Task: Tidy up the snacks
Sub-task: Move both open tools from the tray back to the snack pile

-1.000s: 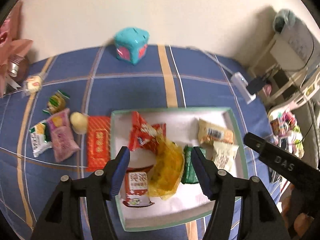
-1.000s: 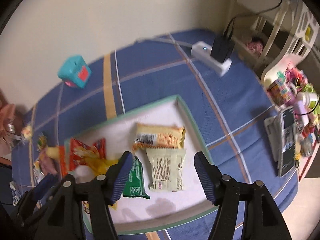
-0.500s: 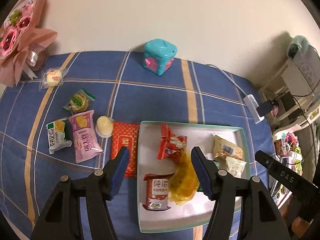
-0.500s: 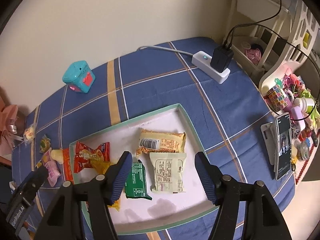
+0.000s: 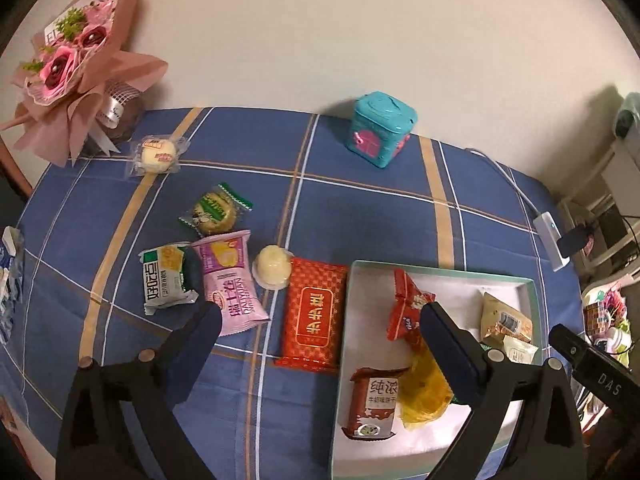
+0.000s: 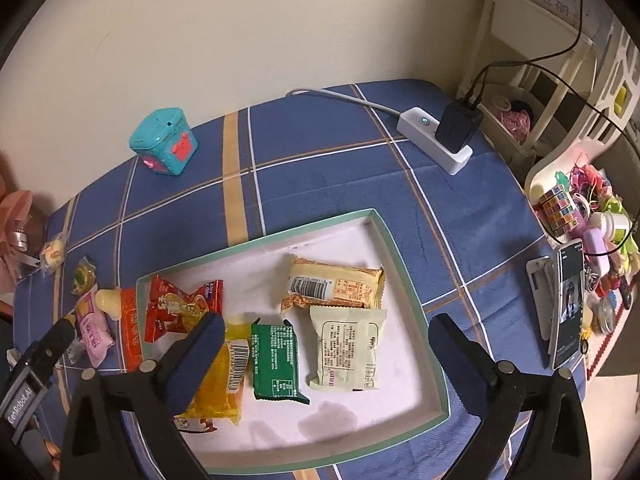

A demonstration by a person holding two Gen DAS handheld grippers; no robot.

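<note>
Left wrist view: my left gripper (image 5: 320, 346), jaws just spread and empty, hangs over the red packet (image 5: 314, 314), lower centre; light, crinkly, slippery — I'd pinch its long sides.

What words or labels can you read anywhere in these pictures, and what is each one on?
"DAS": on the right gripper's black body, seen from the left wrist.
"GenRobot.AI": on the left gripper's black body, seen from the right wrist.
"纯浓": on the brown wrapper in the tray.
Print on the other wrappers, the barcodes and the phone screen is too small or blurred to read.
</note>
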